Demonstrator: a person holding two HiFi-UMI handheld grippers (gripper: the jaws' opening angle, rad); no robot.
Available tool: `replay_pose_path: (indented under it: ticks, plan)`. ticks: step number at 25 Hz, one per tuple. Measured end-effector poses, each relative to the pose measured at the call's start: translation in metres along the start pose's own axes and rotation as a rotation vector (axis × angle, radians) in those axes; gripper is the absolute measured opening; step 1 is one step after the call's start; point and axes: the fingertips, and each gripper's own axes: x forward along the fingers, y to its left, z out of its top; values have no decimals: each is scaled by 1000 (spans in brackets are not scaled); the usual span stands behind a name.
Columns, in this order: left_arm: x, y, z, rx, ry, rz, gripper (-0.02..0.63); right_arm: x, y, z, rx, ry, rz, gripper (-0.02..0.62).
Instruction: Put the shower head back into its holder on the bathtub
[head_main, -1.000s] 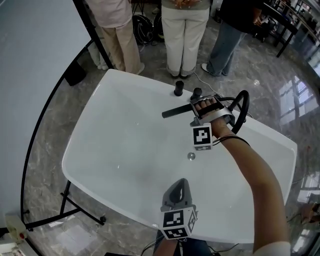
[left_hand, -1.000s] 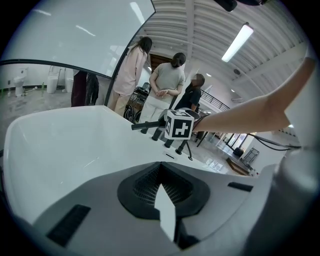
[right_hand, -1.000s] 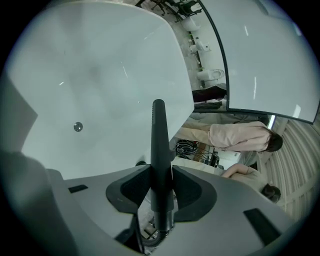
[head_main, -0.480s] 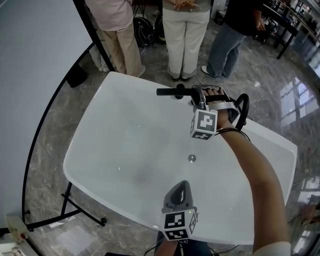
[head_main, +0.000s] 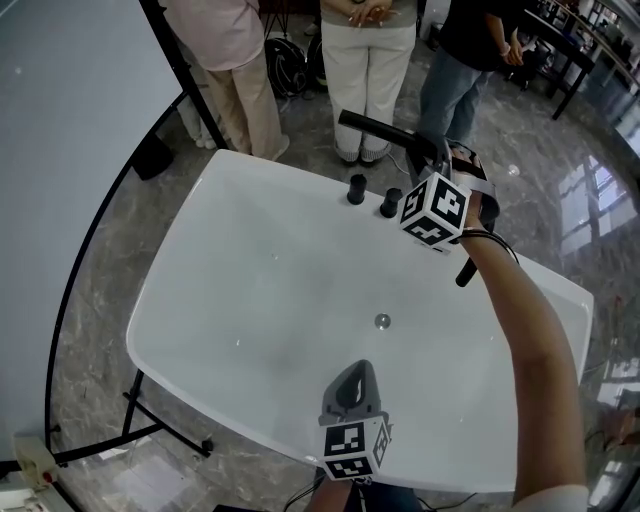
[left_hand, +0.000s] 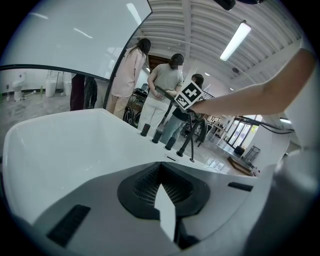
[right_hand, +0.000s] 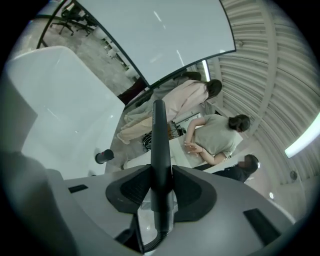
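Note:
My right gripper (head_main: 440, 168) is shut on the black shower head (head_main: 380, 128), holding it in the air above the far rim of the white bathtub (head_main: 200, 300). The wand points left and away, past the rim. In the right gripper view its handle (right_hand: 160, 145) stands upright between the pads, and the hose hangs below. Two black fittings (head_main: 356, 188) (head_main: 391, 202) stand on the rim just under it. The hose loop (head_main: 490, 212) hangs at the right. My left gripper (head_main: 355, 395) rests shut and holds nothing at the tub's near edge.
Three people (head_main: 368, 70) stand close behind the tub's far rim. A black curved frame (head_main: 90, 250) runs round the left side, with a white wall panel beyond. A chrome drain (head_main: 381, 320) sits in the tub floor. Grey marble floor surrounds the tub.
The right gripper has lifted the shower head out of the tub and carried it up past the far rim. It rolled as it rose. The left gripper stayed put.

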Motion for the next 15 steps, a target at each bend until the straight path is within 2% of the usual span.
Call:
replay_pose_path:
  ticks: [3, 7, 15]
  plan:
    - [3, -2, 2, 4, 2, -5, -5, 0, -29, -11, 94, 6, -40, 138]
    - [9, -8, 2, 18, 9, -17, -3, -5, -68, -31, 273, 4, -96, 138]
    - [18, -19, -1, 42, 23, -37, -3, -27, -120, -79, 504, 0, -188, 138]
